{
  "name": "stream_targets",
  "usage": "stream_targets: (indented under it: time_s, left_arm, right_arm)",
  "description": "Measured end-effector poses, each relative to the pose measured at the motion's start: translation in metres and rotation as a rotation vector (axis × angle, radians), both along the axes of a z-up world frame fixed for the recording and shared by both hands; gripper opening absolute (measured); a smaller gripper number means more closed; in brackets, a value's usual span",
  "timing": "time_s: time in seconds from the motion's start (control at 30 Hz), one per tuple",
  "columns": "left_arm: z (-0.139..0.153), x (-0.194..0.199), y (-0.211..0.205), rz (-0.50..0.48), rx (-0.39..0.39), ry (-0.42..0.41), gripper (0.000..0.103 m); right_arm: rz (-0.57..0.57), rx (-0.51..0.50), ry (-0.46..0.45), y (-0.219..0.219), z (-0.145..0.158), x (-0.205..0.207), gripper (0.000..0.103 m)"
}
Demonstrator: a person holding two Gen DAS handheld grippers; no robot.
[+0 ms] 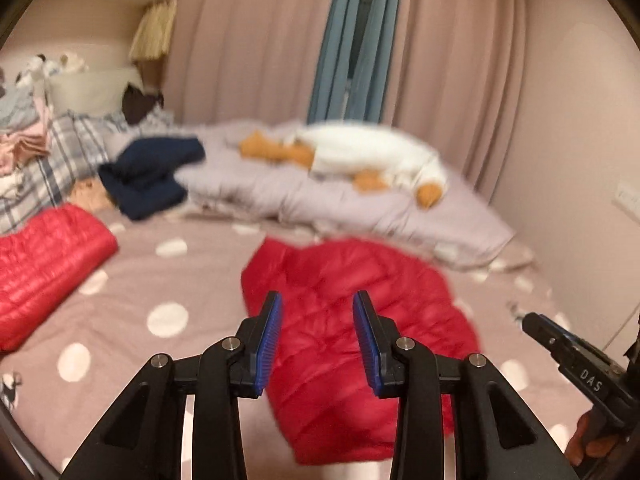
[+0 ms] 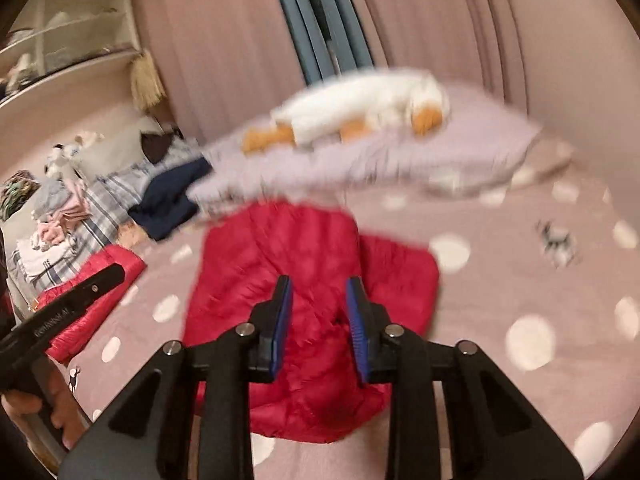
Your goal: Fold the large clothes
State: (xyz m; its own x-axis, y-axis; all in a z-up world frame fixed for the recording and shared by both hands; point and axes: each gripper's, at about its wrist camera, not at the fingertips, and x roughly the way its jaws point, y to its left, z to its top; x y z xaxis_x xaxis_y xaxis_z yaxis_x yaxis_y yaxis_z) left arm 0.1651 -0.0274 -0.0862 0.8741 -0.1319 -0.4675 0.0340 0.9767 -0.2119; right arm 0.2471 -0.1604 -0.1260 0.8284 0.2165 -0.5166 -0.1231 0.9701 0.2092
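Note:
A red quilted down jacket (image 1: 352, 320) lies crumpled on the pink polka-dot bedsheet (image 1: 132, 312), right in front of both grippers. It also shows in the right wrist view (image 2: 304, 280). My left gripper (image 1: 317, 304) is open and empty, held above the jacket's near part. My right gripper (image 2: 318, 290) is open and empty, also above the jacket. The right gripper shows at the right edge of the left wrist view (image 1: 576, 364). The left gripper shows at the left edge of the right wrist view (image 2: 68, 312). Both views are blurred.
A second red down jacket (image 1: 44, 272) lies folded at the left, also seen in the right wrist view (image 2: 96, 300). A folded navy garment (image 1: 152, 176), a lilac duvet (image 1: 320, 192) with a white plush toy (image 1: 372, 152), and piled clothes (image 1: 24, 136) lie beyond. Pink curtains (image 1: 260, 40) hang behind.

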Motion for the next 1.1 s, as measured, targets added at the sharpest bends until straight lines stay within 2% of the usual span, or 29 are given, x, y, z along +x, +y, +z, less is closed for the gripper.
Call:
stream_targets:
  time_s: [0.13,0.23,0.33,0.43,0.53,0.63,0.7,0.77,0.83,0.9,1.0,1.03,1.1]
  left_arm:
    - [0.028,-0.046,0.005,0.055,0.005,-0.109,0.037]
    - [0.039,-0.068,0.008,0.046,-0.016,-0.163,0.037]
    - [0.045,-0.085,0.013,0.029,-0.039,-0.223,0.037]
    - [0.043,-0.083,0.014,0.027,-0.056,-0.211,0.037]
    - [0.040,-0.075,0.019,0.032,-0.096,-0.165,0.037]
    - [0.037,-0.071,0.018,0.024,-0.085,-0.128,0.048]
    - [0.035,-0.067,0.018,0.012,-0.089,-0.127,0.063]
    - [0.034,-0.068,0.019,0.023,-0.100,-0.131,0.066]
    - [0.034,-0.072,0.021,0.030,-0.116,-0.146,0.076]
    - [0.034,-0.076,0.024,0.042,-0.136,-0.173,0.093]
    - [0.037,-0.083,0.025,0.055,-0.143,-0.218,0.102]
    - [0.037,-0.085,0.025,0.053,-0.132,-0.236,0.102]
    - [0.038,-0.084,0.022,0.053,-0.101,-0.224,0.102]
  right_arm:
    - [-0.010,-0.050,-0.121,-0.001,0.038,-0.047,0.029]
    - [-0.026,-0.117,-0.167,-0.001,0.051,-0.076,0.030]
    - [-0.058,-0.136,-0.199,-0.006,0.058,-0.093,0.030]
    - [-0.097,-0.147,-0.220,-0.011,0.062,-0.107,0.038]
    - [-0.100,-0.139,-0.225,-0.014,0.064,-0.112,0.047]
    - [-0.101,-0.138,-0.221,-0.014,0.065,-0.115,0.051]
    - [-0.111,-0.140,-0.227,-0.015,0.065,-0.116,0.060]
    - [-0.110,-0.135,-0.221,-0.012,0.065,-0.116,0.067]
    - [-0.110,-0.133,-0.211,-0.011,0.064,-0.114,0.070]
    - [-0.118,-0.134,-0.209,-0.009,0.063,-0.115,0.075]
    - [-0.134,-0.135,-0.209,-0.008,0.063,-0.115,0.085]
    - [-0.136,-0.133,-0.210,-0.009,0.063,-0.116,0.087]
    - [-0.143,-0.125,-0.215,-0.010,0.065,-0.117,0.098]
